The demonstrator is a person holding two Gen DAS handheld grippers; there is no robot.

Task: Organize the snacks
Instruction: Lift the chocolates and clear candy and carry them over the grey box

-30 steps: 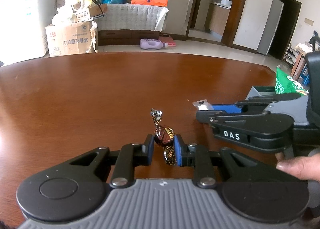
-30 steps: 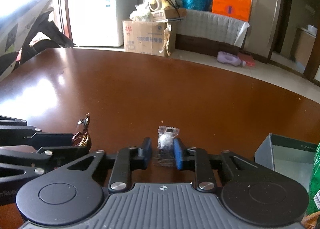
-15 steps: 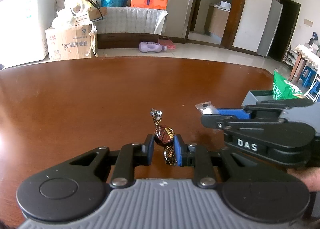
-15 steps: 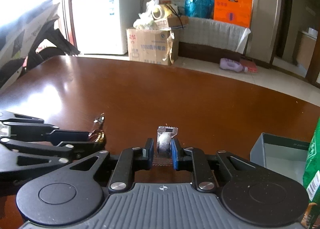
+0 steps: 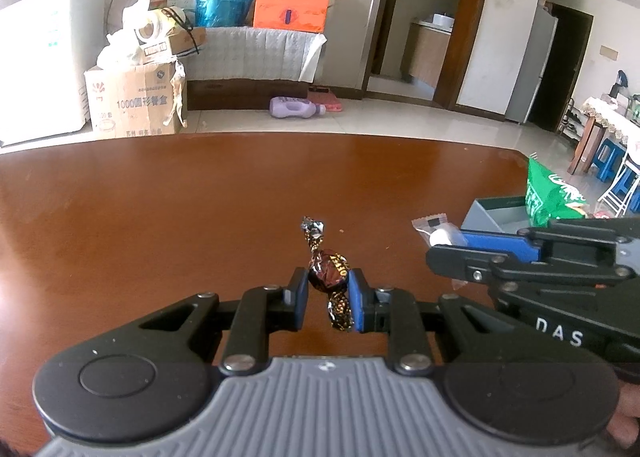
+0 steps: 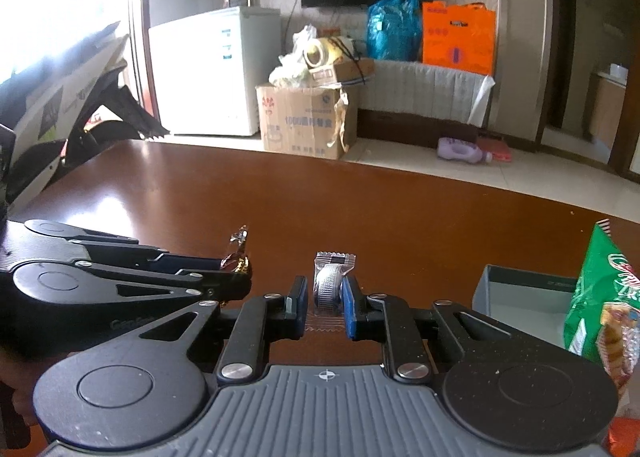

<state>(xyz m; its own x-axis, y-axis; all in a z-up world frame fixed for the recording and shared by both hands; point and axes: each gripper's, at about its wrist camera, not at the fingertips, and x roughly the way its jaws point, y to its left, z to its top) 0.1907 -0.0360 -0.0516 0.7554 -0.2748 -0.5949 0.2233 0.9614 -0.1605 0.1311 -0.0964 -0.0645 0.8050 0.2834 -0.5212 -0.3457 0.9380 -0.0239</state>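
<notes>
The left gripper [image 5: 328,293] is pinching a brown foil-wrapped chocolate [image 5: 329,271] by its middle, above the table [image 5: 160,217], presumably for carrying; the right gripper [image 6: 325,301] is clamping a clear-wrapped white candy [image 6: 329,285]; rightward, the grey box [image 6: 520,293] is showing no sweets inside, a green snack bag [image 6: 600,297] leaning beside it.
</notes>
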